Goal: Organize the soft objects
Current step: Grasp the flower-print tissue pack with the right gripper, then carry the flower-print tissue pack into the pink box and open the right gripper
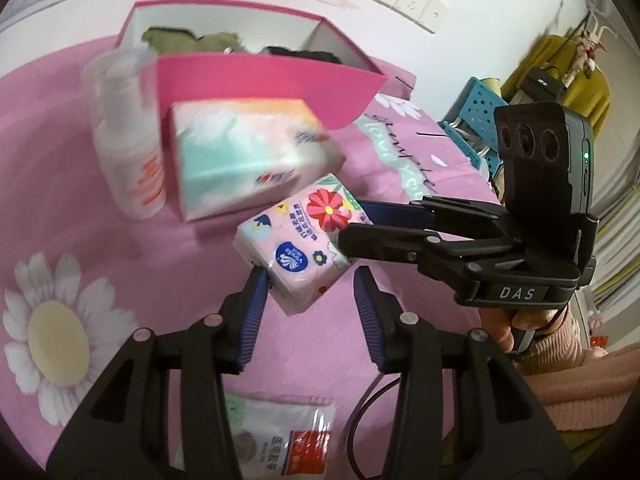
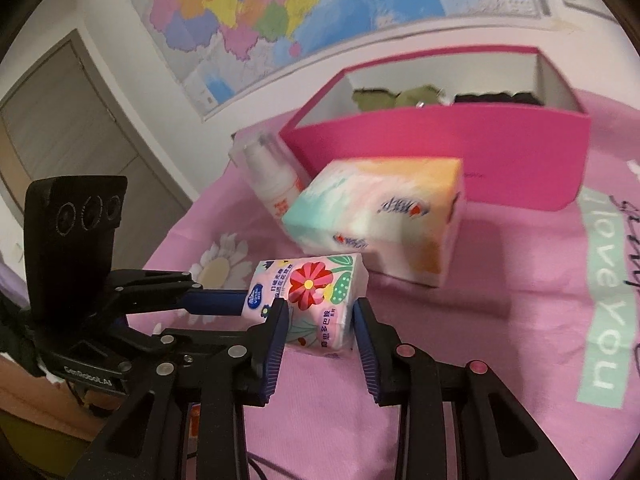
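Observation:
A small pink tissue pack with a red flower (image 1: 304,236) (image 2: 312,300) is held above the pink cloth. My right gripper (image 2: 320,312) is shut on it, one pad on each side; it shows from the side in the left wrist view (image 1: 352,232). My left gripper (image 1: 310,280) is open around the pack's near corner; its left pad touches the pack and the right pad stands apart. A larger pastel tissue pack (image 1: 248,156) (image 2: 384,216) lies beyond, in front of the pink box (image 1: 256,80) (image 2: 460,140), which holds green and black soft items.
A white bottle (image 1: 128,148) (image 2: 276,184) stands left of the larger pack. A clear bag with a red label (image 1: 288,436) lies under my left gripper. Blue crates (image 1: 476,120) stand past the cloth's right edge. A wall with a map (image 2: 320,8) is behind.

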A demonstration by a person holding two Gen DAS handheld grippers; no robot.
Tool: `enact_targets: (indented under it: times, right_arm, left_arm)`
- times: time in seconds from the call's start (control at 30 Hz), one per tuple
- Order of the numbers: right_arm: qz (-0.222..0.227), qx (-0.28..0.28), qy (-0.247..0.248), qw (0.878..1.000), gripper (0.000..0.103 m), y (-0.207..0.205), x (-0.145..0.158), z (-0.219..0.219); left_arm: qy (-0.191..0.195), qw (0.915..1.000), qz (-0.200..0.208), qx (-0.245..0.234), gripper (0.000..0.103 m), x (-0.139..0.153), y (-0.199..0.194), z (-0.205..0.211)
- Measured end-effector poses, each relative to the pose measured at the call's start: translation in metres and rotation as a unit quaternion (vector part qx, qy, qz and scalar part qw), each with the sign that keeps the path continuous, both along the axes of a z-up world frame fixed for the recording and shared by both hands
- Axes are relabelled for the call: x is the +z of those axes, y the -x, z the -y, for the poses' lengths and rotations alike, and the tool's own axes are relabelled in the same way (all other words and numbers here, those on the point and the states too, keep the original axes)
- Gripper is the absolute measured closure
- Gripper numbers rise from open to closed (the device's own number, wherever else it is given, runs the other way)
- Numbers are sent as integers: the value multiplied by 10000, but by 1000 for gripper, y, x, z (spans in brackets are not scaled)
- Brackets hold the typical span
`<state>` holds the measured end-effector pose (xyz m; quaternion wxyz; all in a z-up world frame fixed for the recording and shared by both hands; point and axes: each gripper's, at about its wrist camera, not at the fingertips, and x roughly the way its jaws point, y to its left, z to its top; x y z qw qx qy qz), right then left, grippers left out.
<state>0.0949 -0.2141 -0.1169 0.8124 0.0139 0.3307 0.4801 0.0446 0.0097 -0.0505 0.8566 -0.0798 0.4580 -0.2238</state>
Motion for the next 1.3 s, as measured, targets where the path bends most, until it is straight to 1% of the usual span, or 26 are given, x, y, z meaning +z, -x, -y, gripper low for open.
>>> enact_targets:
  times: [0.33,0.7,1.3]
  right_arm:
    - [280,-281,-188,9990,69,2,21,18]
    - [447,-522,-361,9970,69,-1,37,35]
    - [561,-673,-466,9951,69,-17,49,43]
  left_arm:
    - [-131,9993,275,-212,57,19,-6,17]
    - [-328,9966,658,-379,57,42,-20,30]
    - [-496,9935,932,-435,57,60,-38,43]
